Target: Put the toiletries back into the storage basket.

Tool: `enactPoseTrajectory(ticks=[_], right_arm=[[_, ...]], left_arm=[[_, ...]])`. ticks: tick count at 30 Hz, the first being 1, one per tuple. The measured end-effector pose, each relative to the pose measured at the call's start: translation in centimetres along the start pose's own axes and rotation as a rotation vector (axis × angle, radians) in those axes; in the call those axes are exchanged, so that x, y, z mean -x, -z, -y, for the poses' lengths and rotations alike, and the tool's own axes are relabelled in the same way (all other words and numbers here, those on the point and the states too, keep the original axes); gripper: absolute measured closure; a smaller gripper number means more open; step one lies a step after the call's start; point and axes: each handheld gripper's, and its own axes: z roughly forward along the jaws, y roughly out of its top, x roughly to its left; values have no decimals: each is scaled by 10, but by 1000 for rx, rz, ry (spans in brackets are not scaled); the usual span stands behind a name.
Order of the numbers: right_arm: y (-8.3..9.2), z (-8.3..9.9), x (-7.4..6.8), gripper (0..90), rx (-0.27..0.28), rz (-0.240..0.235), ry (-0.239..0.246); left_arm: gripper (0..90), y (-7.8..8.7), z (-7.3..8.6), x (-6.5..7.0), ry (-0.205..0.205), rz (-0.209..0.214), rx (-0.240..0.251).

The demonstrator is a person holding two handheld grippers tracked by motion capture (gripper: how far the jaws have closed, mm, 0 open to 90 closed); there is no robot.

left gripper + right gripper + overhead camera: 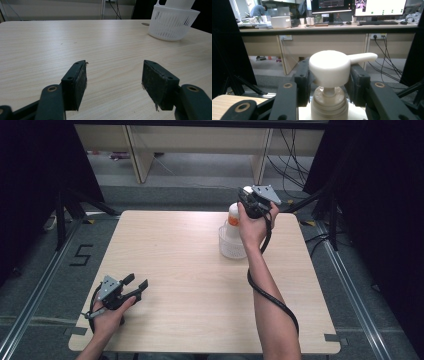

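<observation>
A white pump bottle (pixel 233 215) with an orange label stands in a white slotted basket (pixel 231 247) at the far right of the wooden table (pixel 190 285). My right gripper (pixel 246 194) reaches level from the near side at the bottle's top. In the right gripper view its jaws press both sides of the white pump head (pixel 329 66), whose spout points right, so the right gripper (pixel 329 75) is shut on it. My left gripper (pixel 137 282) rests near the front left corner. It is open, and the left gripper (pixel 113 75) has only bare wood between its pads.
The basket (pixel 172 23) lies far ahead and to the right in the left gripper view. A black cable (pixel 272 295) hangs along the right forearm. Beyond the table's far edge are desk legs (pixel 137 155) and loose floor cables (pixel 292 157); dark curtains stand on both sides.
</observation>
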Motion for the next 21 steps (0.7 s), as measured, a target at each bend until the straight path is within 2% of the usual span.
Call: enactPoseTrajectory(ticks=[3,4,5,6,8,10,12,21], right_arm=[[0,2,1,599,-10,5,0],[-1,3,2,599,-16,1,13],[-1,3,2,599,-16,1,13],[-2,5,1,599,-16,5,-8],[-2,7,2,598,-23,6,9],[-3,8,1,598,-27,2,-5],[-4,10,2,598,-29,5,8],[-5,17,2,598,-51,5,8]], left_arm=[[359,0,0,0,-1,0,0],[359,0,0,0,1,0,0],[359,0,0,0,2,0,0],[358,0,0,0,2,1,1],[358,0,0,0,2,2,2],[358,0,0,0,3,3,5],[358,0,0,0,3,1,1],[358,0,0,0,4,1,-1]])
